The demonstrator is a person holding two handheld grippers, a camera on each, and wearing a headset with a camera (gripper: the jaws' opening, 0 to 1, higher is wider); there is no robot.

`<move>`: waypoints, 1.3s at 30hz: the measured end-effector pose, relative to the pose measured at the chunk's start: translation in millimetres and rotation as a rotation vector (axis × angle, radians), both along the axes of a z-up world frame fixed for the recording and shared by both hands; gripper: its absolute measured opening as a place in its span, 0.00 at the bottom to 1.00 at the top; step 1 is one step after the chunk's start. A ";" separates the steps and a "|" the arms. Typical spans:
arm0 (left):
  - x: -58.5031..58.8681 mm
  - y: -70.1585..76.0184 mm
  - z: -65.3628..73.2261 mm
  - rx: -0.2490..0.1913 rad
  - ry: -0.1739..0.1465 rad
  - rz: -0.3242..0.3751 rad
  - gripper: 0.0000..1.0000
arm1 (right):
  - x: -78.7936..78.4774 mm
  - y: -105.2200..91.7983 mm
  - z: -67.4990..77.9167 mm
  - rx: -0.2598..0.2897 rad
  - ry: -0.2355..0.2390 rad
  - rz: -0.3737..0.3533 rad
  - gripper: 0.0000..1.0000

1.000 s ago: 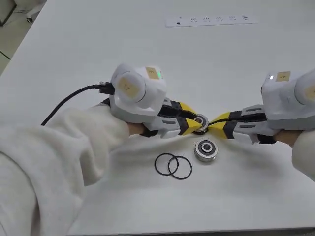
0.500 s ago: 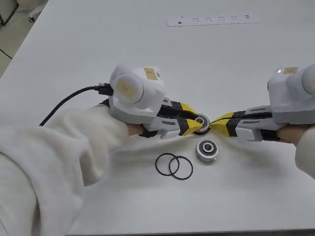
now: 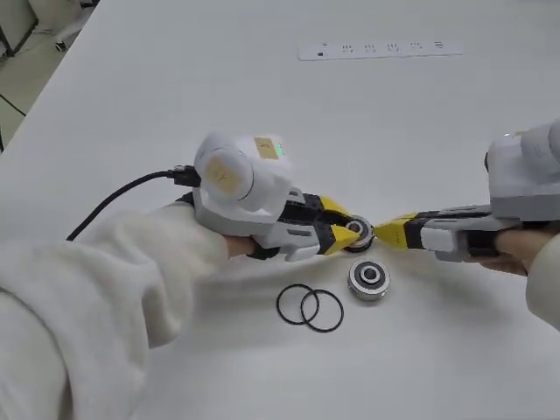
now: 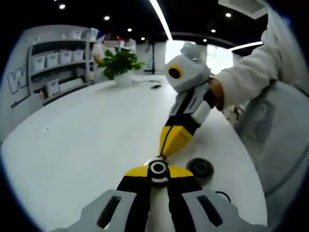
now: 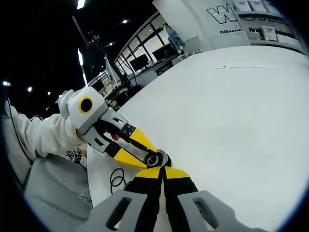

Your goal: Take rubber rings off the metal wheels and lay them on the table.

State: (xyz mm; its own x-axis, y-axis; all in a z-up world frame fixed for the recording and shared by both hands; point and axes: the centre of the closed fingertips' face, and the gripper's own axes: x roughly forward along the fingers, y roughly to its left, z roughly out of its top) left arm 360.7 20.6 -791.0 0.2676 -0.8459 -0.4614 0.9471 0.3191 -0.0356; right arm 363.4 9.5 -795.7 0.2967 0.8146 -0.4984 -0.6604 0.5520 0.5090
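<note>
Step in hand: peeling a ring off a wheel held just above the worktop (image 3: 175, 87).
Left gripper (image 3: 343, 234): fingers closed around the held wheel (image 3: 358, 232), gripping it by its rim.
Right gripper (image 3: 383, 234): fingers pressed together at the wheel's far edge. In the left gripper view a thin black strand, apparently the rubber ring (image 4: 165, 140), runs from the wheel up along them, so they seem to pinch it.
Free wheel (image 3: 368, 277): flat on the worktop just in front of the grippers. Whether it carries a ring I cannot tell.
Loose rings (image 3: 310, 306): 2, overlapping, lying beside the free wheel.
Progress: by my reading, 2 rings done and 1 in hand.
Risk 1: the thin strand slips from the right fingers, because the grip is narrow, and snaps back onto the wheel.
Risk 2: an off-axis pull twists the wheel out of the left fingers, and it drops or rolls.
Risk 3: a sudden release flings the ring off the worktop or knocks the free wheel.
</note>
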 end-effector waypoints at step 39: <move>0.8 2.0 0.3 -0.008 -0.008 0.032 0.13 | -5.1 10.2 10.7 -0.004 -0.008 0.021 0.00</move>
